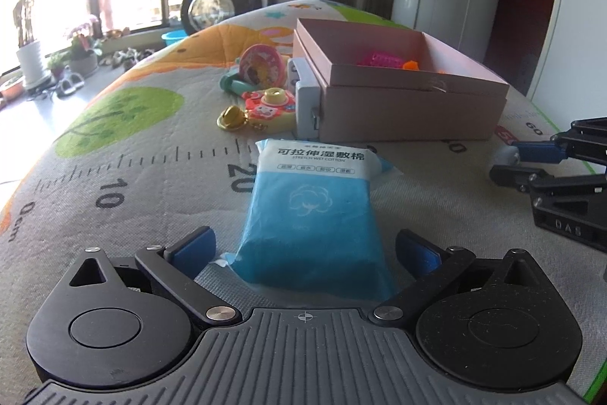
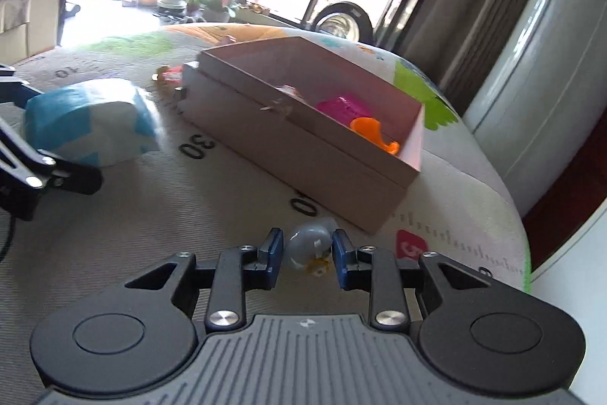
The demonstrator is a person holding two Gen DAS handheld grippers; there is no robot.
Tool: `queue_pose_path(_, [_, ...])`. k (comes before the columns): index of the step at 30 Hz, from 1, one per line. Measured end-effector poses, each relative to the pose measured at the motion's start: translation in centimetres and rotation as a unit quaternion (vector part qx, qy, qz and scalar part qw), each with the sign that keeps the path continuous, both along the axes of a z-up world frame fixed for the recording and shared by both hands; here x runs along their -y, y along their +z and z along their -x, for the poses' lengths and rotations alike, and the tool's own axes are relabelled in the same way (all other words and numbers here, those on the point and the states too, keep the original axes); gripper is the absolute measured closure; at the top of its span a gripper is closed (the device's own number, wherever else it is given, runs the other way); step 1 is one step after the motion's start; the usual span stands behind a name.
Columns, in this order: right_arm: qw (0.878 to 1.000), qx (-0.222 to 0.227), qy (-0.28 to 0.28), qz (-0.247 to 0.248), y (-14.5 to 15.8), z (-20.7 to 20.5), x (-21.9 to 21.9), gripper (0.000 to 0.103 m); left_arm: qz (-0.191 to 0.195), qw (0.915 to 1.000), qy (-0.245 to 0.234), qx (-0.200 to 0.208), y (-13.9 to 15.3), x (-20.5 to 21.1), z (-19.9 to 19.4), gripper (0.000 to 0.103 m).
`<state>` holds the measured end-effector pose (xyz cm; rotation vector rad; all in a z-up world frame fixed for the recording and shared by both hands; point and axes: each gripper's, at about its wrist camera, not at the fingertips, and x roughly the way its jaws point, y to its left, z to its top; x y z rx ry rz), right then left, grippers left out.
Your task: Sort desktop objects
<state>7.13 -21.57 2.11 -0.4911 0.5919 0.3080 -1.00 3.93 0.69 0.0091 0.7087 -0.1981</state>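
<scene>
A blue and white pack of wet cotton [image 1: 311, 211] lies on the mat between the open fingers of my left gripper [image 1: 305, 247]; the pads stand apart from its sides. It also shows in the right wrist view [image 2: 89, 120]. My right gripper [image 2: 308, 251] is shut on a small white toy figure [image 2: 309, 247] low over the mat, in front of the pink box [image 2: 303, 139]. The box [image 1: 402, 93] holds a pink toy [image 2: 341, 107] and an orange toy [image 2: 373, 133]. The right gripper also shows in the left wrist view [image 1: 504, 164].
Left of the box lie a pink toy camera [image 1: 267, 109], a gold bell [image 1: 229, 118], a round pink toy [image 1: 261, 67] and a white block [image 1: 307, 105]. The printed mat [image 1: 132, 177] ends at the right edge near a white wall [image 2: 569, 272].
</scene>
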Motion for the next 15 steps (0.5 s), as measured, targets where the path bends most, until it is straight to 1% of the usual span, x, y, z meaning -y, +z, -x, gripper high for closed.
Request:
queue_pose_path(2, [1.0, -0.003, 0.026, -0.012, 0.1, 0.8, -0.6, 0.074, 0.0, 1.0, 0.0, 0.0, 0.0, 0.0, 0.0, 0.0])
queue_pose_path(4, [0.998, -0.01, 0.045, -0.03, 0.3, 1.3, -1.0, 0.067, 0.0, 1.0, 0.0, 0.0, 0.0, 0.0, 0.0, 0.0])
queue_pose_path(7, [0.996, -0.019, 0.067, -0.051, 0.6, 2.0, -1.4, 0.064, 0.0, 1.0, 0.0, 0.0, 0.0, 0.0, 0.0, 0.0])
queue_pose_path(8, [0.996, -0.019, 0.069, -0.056, 0.7, 2.1, -1.4, 0.063, 0.0, 1.0, 0.0, 0.0, 0.0, 0.0, 0.0, 0.0])
queue_pose_path(10, [0.996, -0.01, 0.067, -0.055, 0.9, 2.4, -1.6, 0.057, 0.0, 1.0, 0.0, 0.0, 0.0, 0.0, 0.0, 0.0])
queue_pose_path(15, [0.998, 0.002, 0.046, -0.04, 0.4, 2.0, -1.8, 0.057, 0.0, 1.0, 0.0, 0.0, 0.0, 0.0, 0.0, 0.0])
